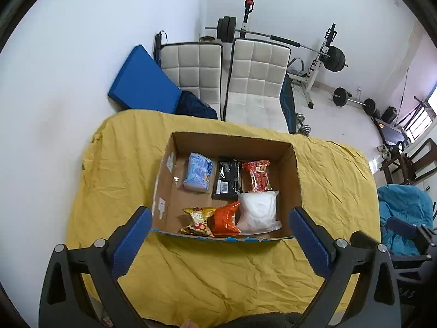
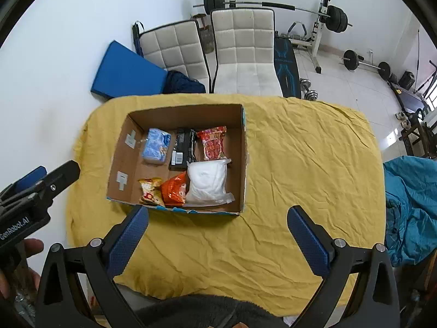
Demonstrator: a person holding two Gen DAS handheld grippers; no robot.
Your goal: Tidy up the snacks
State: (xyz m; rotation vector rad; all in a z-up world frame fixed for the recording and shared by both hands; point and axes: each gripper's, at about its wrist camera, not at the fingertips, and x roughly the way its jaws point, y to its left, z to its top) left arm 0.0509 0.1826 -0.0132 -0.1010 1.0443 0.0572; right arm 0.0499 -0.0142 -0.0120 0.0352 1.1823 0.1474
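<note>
Both tools, left tool (image 1: 220, 222) and right tool (image 2: 217, 220), are hanging wide and empty; six snacks are lying inside the cardboard box (image 2: 244, 147), so withdrawing clear seems wisest.

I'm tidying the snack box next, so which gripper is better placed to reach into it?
Left. The left gripper is open and centred on the cardboard box, at its near edge. The right gripper, also open, faces bare yellow cloth beside it.
</note>
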